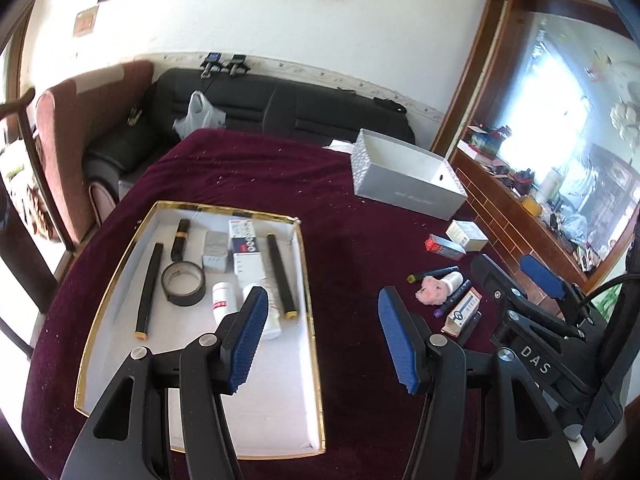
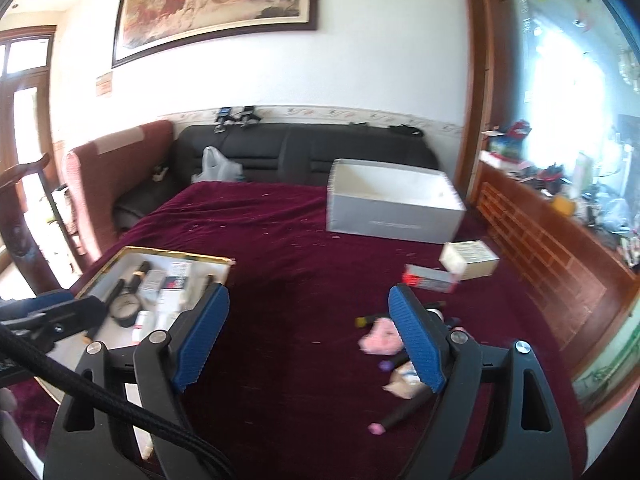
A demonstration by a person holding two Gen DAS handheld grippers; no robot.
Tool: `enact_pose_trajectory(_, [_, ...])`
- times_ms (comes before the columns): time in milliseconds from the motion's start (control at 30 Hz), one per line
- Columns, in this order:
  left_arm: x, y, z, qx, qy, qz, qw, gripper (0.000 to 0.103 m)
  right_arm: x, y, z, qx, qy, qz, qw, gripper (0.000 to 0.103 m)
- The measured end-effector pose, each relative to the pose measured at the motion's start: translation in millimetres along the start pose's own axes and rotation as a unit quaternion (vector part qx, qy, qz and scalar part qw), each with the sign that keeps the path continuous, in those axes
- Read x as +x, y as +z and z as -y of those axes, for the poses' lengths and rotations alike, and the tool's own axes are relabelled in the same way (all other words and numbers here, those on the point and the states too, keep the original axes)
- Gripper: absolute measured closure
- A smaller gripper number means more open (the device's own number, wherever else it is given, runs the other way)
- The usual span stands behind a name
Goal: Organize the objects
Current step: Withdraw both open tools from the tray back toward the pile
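Gold-rimmed tray point(image 1: 308, 288) on the maroon velvet table point(image 1: 352, 248) holds tape roll point(image 1: 184, 283), black sticks, boxes, sharply seen only from the left wrist; left gripper point(image 1: 322, 334) released; right gripper point(image 2: 308, 340) released above blurred pink clutter point(image 2: 378, 338).

Probably a home living room: black sofa point(image 2: 304, 152), framed horse painting point(image 2: 216, 4), wooden cabinet point(image 2: 552, 240).

Daylight floods in from 2–3 o'clock; glass cabinet front point(image 1: 568, 128) blown out white in both views. White wall point(image 2: 360, 64) bright, evenly lit. Maroon cloth point(image 1: 340, 208) dark, soft shadow patch mid-frame. Right wrist view motion-blurred, smeared toward 4 o'clock. Strong fisheye bending, black vignette at corners.
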State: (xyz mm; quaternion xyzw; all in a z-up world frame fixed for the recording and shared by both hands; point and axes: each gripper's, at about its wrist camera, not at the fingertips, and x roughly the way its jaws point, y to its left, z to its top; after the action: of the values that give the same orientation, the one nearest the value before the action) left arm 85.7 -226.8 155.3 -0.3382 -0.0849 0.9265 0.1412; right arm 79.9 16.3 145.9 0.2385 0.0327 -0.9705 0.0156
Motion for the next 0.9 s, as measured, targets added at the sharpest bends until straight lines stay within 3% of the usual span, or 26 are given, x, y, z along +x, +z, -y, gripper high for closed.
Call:
enact_pose_trajectory(333, [-12,-4,58,0.066,0.024,0.038,0.9968,0.052,-16,-11,64,0.045,-0.048,0.01,0.998,0.02])
enact_pose_trajectory(667, [0,-12,95,0.105,0.024,0.029,0.9937,0.052,-26,-20,95,0.047,-0.084,0.022,0.995,0.02])
enact_pose_trajectory(900, [9,-15,108,0.119,0.026,0.021,0.9924,0.052,-21,-24,106,0.056,-0.086,0.017,0.995,0.02])
